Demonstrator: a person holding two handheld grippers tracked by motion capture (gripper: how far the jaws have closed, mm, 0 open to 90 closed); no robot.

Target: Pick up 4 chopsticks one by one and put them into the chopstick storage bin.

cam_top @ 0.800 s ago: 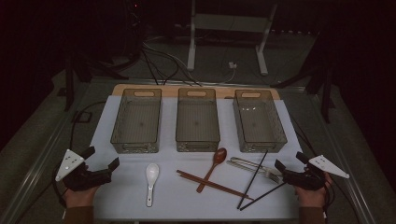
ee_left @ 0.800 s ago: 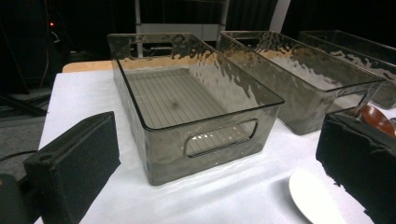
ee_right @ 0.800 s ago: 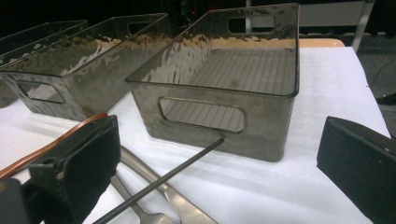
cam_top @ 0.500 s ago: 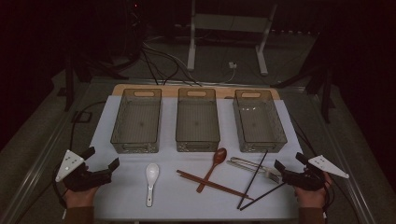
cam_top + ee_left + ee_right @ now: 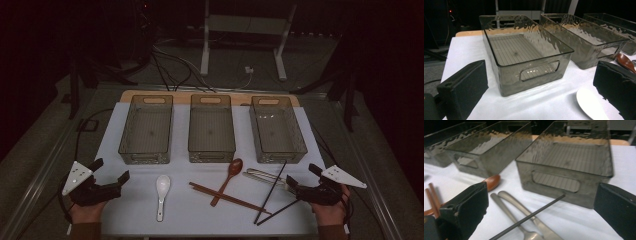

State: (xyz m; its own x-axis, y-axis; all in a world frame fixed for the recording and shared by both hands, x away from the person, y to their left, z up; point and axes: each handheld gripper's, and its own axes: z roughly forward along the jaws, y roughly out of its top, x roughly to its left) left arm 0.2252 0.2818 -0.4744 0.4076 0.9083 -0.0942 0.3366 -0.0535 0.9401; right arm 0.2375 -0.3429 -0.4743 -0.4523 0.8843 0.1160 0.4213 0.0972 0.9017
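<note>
Left gripper (image 5: 111, 178) rests at seven o'clock, jaws spread with nothing between them, white spoon (image 5: 161, 191) just beside it; right gripper (image 5: 302, 181) at five o'clock, jaws likewise released, black chopsticks (image 5: 272, 192) right beside its tips.

bins (image 5: 147, 130): smoky rippled glossy plastic | fork (image 5: 524, 220): brushed metal | soup spoon (image 5: 161, 189): glossy white | table cover (image 5: 200, 220): matt white
</note>
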